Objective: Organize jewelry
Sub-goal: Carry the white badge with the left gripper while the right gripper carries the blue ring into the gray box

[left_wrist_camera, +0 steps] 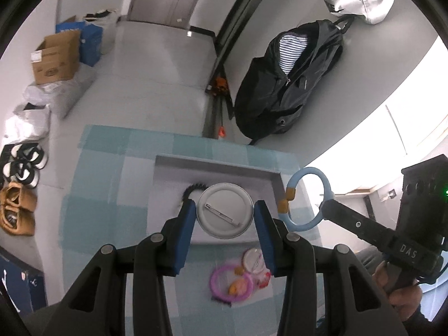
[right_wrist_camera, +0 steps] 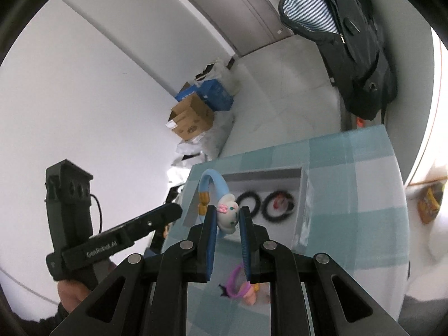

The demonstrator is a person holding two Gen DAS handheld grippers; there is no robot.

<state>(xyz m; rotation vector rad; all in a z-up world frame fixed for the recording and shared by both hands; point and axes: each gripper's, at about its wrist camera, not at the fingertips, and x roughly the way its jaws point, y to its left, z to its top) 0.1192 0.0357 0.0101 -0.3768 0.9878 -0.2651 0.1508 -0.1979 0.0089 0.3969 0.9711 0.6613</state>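
Pale grey floor and white walls surround your work area; a brown cardboard box (left_wrist_camera: 54, 57) and a blue carton (left_wrist_camera: 91, 42) stand against the far wall, and a black backpack with striped lining (left_wrist_camera: 291, 79) lies on the floor beyond the counter (left_wrist_camera: 95, 196), which is covered in a light blue and white checked cloth.

On the counter sits a shallow grey rectangular tray (right_wrist_camera: 303, 196). In the right wrist view, two black coiled hair ties (right_wrist_camera: 278, 201) lie side by side inside it. Nearer to you, on the cloth outside the tray, a pink ring bracelet with a small figure charm (left_wrist_camera: 231, 282) lies flat beside a small round white badge (left_wrist_camera: 254, 260).

Your left claw (left_wrist_camera: 224, 215) is clenched on a round grey pin badge (left_wrist_camera: 224, 210). The badge is held above the tray, its back facing the camera; the metal pin bar runs on a slant from upper left to lower right.

Your right claw (right_wrist_camera: 228, 217) is clenched on the white cartoon charm (right_wrist_camera: 228, 215) of a light blue ring bracelet with amber beads (right_wrist_camera: 212, 184). The ring stands on edge above the tray's left side, rising away from the claw tips. In the left wrist view its open loop faces the camera, just beside the tray's right wall.

Neither claw obstructs the other; the tray floor between the hair ties and the near wall is unoccupied.
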